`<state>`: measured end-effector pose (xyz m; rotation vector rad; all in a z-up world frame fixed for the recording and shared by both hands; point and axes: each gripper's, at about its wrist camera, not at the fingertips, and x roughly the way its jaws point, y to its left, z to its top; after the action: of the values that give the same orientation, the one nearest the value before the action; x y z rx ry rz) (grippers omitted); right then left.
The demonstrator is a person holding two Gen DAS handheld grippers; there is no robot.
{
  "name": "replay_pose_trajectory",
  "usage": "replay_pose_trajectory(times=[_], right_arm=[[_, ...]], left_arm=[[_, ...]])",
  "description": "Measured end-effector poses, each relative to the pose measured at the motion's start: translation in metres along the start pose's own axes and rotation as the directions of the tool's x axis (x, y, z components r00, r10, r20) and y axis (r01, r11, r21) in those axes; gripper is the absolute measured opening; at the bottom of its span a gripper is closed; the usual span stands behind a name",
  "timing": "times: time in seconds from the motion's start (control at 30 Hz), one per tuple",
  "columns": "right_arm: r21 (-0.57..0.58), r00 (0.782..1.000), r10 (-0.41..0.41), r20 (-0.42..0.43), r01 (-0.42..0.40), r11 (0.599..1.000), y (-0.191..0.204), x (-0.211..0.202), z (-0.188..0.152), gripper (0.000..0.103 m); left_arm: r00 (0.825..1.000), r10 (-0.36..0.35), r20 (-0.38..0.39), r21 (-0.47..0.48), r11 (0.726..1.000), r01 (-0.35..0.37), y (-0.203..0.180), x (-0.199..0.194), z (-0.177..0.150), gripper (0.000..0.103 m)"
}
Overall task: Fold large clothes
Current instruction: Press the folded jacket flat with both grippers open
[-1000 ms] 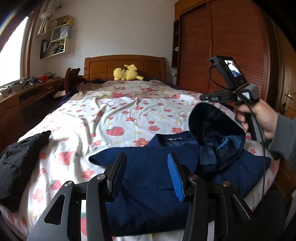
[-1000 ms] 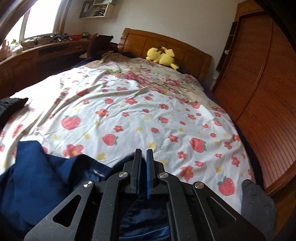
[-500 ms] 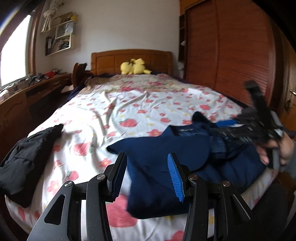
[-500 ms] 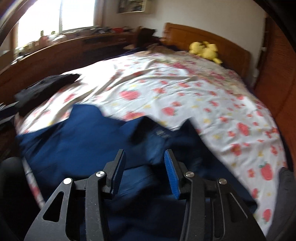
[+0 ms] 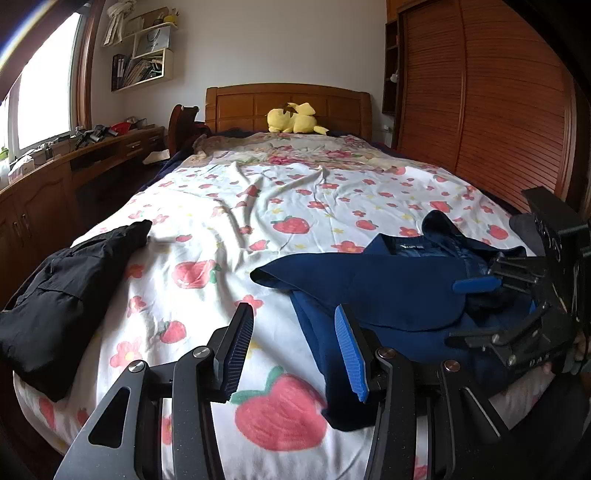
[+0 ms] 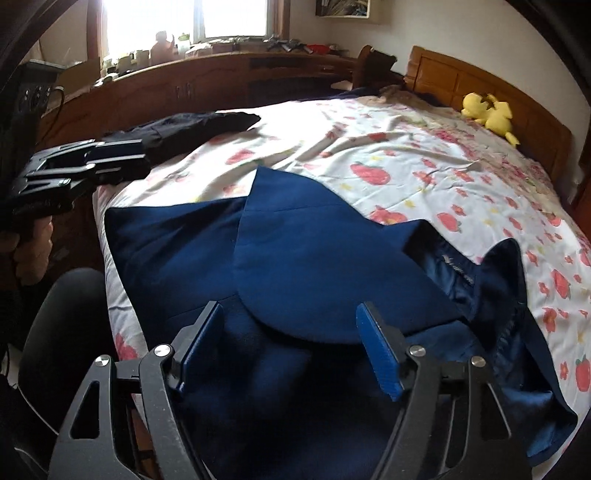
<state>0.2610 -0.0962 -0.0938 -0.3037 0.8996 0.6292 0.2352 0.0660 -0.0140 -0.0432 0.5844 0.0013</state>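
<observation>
While the bed with the white strawberry-print sheet (image 5: 229,229) carries it, the navy blue cloth jacket (image 6: 303,266) lies flat at the near edge, one flap folded over. Right tongs (image 6: 291,347) hang just above its near part, jaws just opened wide, nothing pinched. Left tongs (image 5: 291,350) sit spread and empty, jacket hem just beside the blue pad.

daylight from blown-out window (image 6: 188,16), fisheye-curved dark edges, sharp focus
</observation>
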Motion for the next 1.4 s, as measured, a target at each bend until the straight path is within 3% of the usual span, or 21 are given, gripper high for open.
replay_pose_trajectory(times=[0.13, 0.17, 0.23, 0.3, 0.33, 0.53, 0.6, 0.7, 0.77, 0.8, 0.87, 1.0, 1.23, 1.4], right_arm=[[-0.014, 0.999, -0.046, -0.029, 0.046, 0.999, -0.002, 0.012, -0.001, 0.074], [-0.008, 0.998, -0.045, -0.037, 0.045, 0.999, -0.005, 0.014, -0.001, 0.070], [-0.020, 0.995, -0.081, -0.058, 0.080, 0.997, -0.009, 0.019, 0.001, 0.034], [-0.044, 0.994, -0.084, -0.066, 0.081, 0.996, -0.013, 0.020, 0.004, 0.012], [-0.047, 0.995, -0.088, -0.052, 0.086, 0.995, -0.016, 0.017, 0.008, 0.009], [0.047, 0.984, -0.177, 0.028, 0.176, 0.983, -0.060, 0.004, 0.050, 0.009], [0.054, 0.969, -0.244, 0.048, 0.242, 0.969, -0.074, 0.005, 0.063, 0.009], [0.175, 0.941, -0.334, 0.057, 0.320, 0.931, -0.115, 0.003, 0.083, 0.009], [0.250, 0.937, -0.339, 0.081, 0.311, 0.917, -0.132, -0.008, 0.089, 0.028], [0.276, 0.936, -0.337, 0.100, 0.299, 0.914, -0.139, -0.016, 0.091, 0.043], [0.285, 0.925, -0.358, 0.129, 0.311, 0.906, -0.144, -0.030, 0.088, 0.048], [0.280, 0.920, -0.377, 0.111, 0.335, 0.900, -0.147, -0.049, 0.064, 0.052], [0.282, 0.917, -0.399, 0.023, 0.377, 0.882, -0.158, -0.088, -0.022, 0.052], [0.328, 0.903, -0.429, -0.028, 0.413, 0.850, -0.169, -0.114, -0.074, 0.052]], left_arm=[[1.000, -0.013, 0.009, -0.005, 1.000, 0.013, 0.001, 0.010, 0.008, 0.048], [1.000, -0.014, 0.013, -0.004, 1.000, 0.014, 0.003, 0.011, 0.009, 0.048], [0.999, -0.017, 0.027, 0.005, 1.000, 0.016, 0.001, 0.015, 0.015, 0.048], [0.999, -0.019, 0.037, 0.008, 1.000, 0.019, 0.003, 0.019, 0.018, 0.048], [0.999, -0.019, 0.039, 0.008, 1.000, 0.019, 0.003, 0.020, 0.019, 0.048], [0.999, -0.029, 0.042, -0.023, 0.999, 0.030, 0.017, 0.029, 0.015, 0.048], [0.999, -0.029, 0.043, -0.029, 0.999, 0.030, 0.019, 0.032, 0.017, 0.048], [0.999, -0.026, 0.045, -0.026, 0.999, 0.027, 0.018, 0.033, 0.020, 0.048], [0.999, -0.023, 0.043, -0.023, 0.999, 0.024, 0.018, 0.035, 0.021, 0.048], [0.999, -0.022, 0.040, -0.022, 1.000, 0.022, 0.018, 0.036, 0.021, 0.048], [0.999, -0.019, 0.031, -0.018, 1.000, 0.020, 0.018, 0.039, 0.021, 0.048], [1.000, -0.007, 0.004, 0.009, 1.000, 0.007, 0.015, 0.048, 0.026, 0.048], [0.999, -0.002, -0.039, 0.080, 0.997, 0.005, 0.002, 0.073, 0.050, 0.048], [0.997, -0.026, -0.067, 0.125, 0.992, 0.034, -0.013, 0.102, 0.069, 0.048]])
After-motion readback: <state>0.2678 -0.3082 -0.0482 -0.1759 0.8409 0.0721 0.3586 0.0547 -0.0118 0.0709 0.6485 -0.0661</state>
